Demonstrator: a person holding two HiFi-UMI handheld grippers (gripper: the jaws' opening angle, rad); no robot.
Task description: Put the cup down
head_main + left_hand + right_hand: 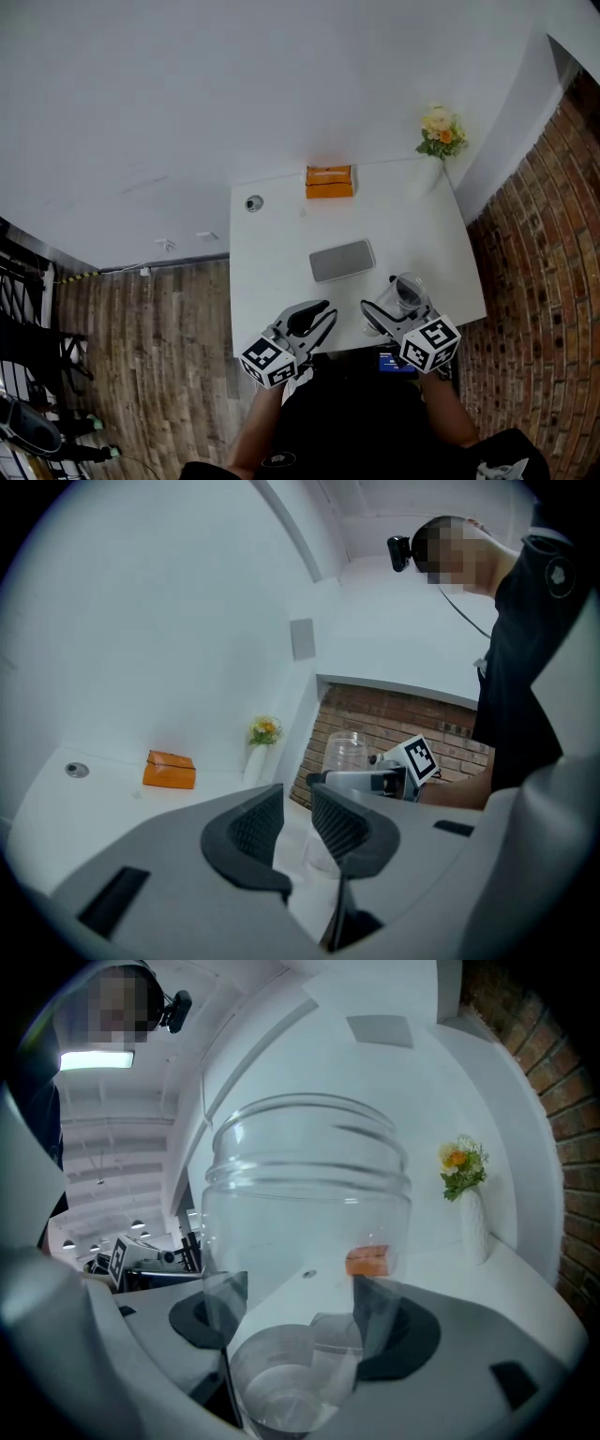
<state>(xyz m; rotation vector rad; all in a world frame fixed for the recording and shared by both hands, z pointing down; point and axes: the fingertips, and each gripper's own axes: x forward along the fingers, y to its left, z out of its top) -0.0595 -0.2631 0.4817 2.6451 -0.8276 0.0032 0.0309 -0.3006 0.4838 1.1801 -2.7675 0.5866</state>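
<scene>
A clear plastic cup [406, 292] is upright between the jaws of my right gripper [394, 306], over the front right part of the white table [281, 244]. The right gripper view shows the cup [305, 1232] filling the middle, with my right gripper [295, 1314] shut on its lower part; whether its base touches the table cannot be told. My left gripper [326, 313] is near the table's front edge, left of the cup. In its own view my left gripper [298, 823] holds nothing, with a narrow gap between the jaws, and the cup [345, 750] shows beyond them.
A grey flat slab [342, 260] lies mid-table, just beyond both grippers. An orange box [329, 181] is at the far edge, with a small round object [254, 202] to its left. A white vase of flowers [439, 136] stands at the far right corner by a brick wall [544, 234].
</scene>
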